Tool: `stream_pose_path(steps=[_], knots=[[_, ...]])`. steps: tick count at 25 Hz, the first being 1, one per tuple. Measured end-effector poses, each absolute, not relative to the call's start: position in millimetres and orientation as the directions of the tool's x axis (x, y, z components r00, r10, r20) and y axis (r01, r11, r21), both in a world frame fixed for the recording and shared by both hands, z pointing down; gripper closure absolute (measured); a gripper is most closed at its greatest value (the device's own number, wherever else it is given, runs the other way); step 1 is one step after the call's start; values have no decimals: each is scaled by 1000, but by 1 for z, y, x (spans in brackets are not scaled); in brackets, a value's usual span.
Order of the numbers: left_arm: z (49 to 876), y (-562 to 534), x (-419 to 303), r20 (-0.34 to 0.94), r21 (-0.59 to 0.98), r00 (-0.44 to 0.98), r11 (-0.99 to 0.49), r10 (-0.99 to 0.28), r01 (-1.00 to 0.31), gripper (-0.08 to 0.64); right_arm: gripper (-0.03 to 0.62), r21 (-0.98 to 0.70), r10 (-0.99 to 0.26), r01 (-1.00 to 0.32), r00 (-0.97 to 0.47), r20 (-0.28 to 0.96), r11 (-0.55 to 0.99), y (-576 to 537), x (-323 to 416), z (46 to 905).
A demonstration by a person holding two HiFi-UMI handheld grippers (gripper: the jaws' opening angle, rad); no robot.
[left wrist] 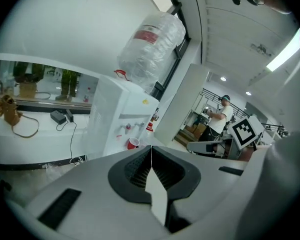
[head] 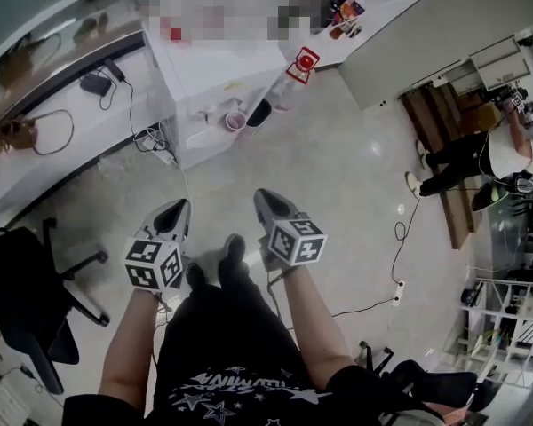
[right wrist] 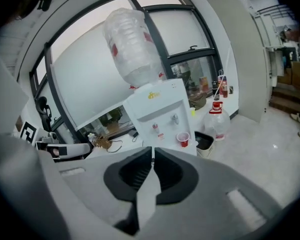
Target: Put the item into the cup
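Observation:
A red cup point(head: 236, 121) stands in the tap bay of a white water dispenser point(head: 215, 71), well ahead of both grippers. Held low in front of the person's legs, my left gripper point(head: 179, 208) and right gripper point(head: 265, 197) are side by side, pointing toward the dispenser. The left gripper point(left wrist: 151, 149) has its jaws shut with nothing between them, and the red cup point(left wrist: 133, 143) shows just beyond its tips. The right gripper point(right wrist: 153, 151) is shut and empty as well, with the red cup point(right wrist: 182, 139) ahead and slightly right. No loose item shows in any view.
A black bin point(head: 259, 112) and a red-capped water jug point(head: 304, 63) stand right of the dispenser. A long white counter point(head: 53, 140) with cables runs along the left. A black office chair point(head: 27, 291) is near left. Another person point(head: 480, 158) is at the far right.

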State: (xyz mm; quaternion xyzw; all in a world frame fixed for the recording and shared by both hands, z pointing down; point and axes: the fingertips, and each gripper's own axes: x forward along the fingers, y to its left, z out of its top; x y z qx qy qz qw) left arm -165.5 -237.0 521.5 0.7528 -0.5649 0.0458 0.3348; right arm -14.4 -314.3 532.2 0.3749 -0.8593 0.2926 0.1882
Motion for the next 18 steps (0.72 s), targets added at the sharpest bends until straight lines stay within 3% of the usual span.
stream_pose_path(steps=[6,18], knots=[[515,-229,-139,436,453,394,-181,-809,-873,551,577,-374,-533,-782,-617,579,499,-287,21,540],[508,-182,-91,433,438,381,-179,-817,-881,551,578,-433,-530,-743,-668,522,510,-236,47,530]])
